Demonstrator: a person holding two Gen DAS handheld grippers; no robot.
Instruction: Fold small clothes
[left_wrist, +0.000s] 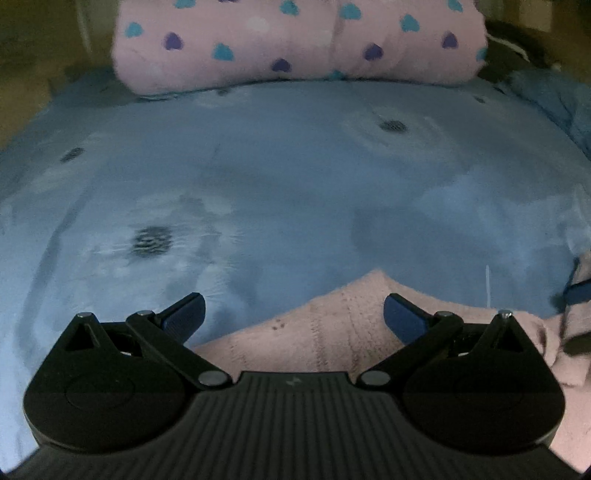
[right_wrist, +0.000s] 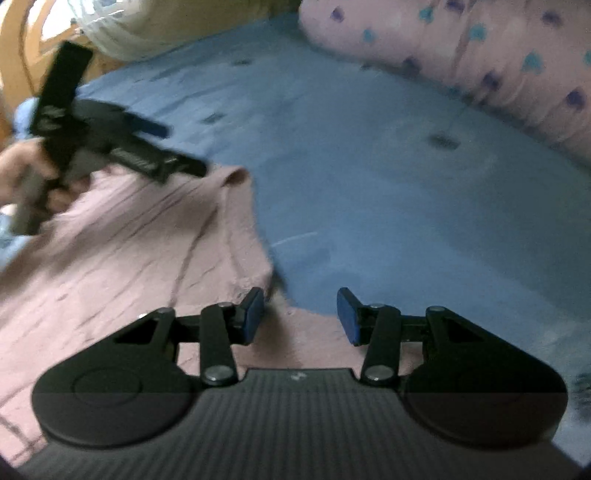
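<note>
Left gripper (left_wrist: 294, 314) wide open, nothing between the pads. Pink garment (left_wrist: 332, 332) lies under and just ahead of it on the blue bedsheet (left_wrist: 295, 177); a peaked fold of the cloth sits in the gap below the fingers, not pinched. More of the garment runs off to the lower right of the left wrist view.

Right gripper (right_wrist: 301, 315) partly open, pads apart, gripping nothing. Its left pad sits over the garment's (right_wrist: 129, 258) right edge; the right pad is over bare bedsheet (right_wrist: 369, 166). The garment is spread flat and wrinkled, filling the left half of the right wrist view, with a raised corner near the top.

In that same view the left gripper (right_wrist: 184, 166) shows at upper left, held by a hand (right_wrist: 22, 173), hovering above the garment's far corner. Blurred, so I cannot tell contact with the cloth.

Pink pillow (left_wrist: 295, 40) with blue and purple hearts lies across the far edge of the bed, well apart from the garment. No containers visible.
</note>
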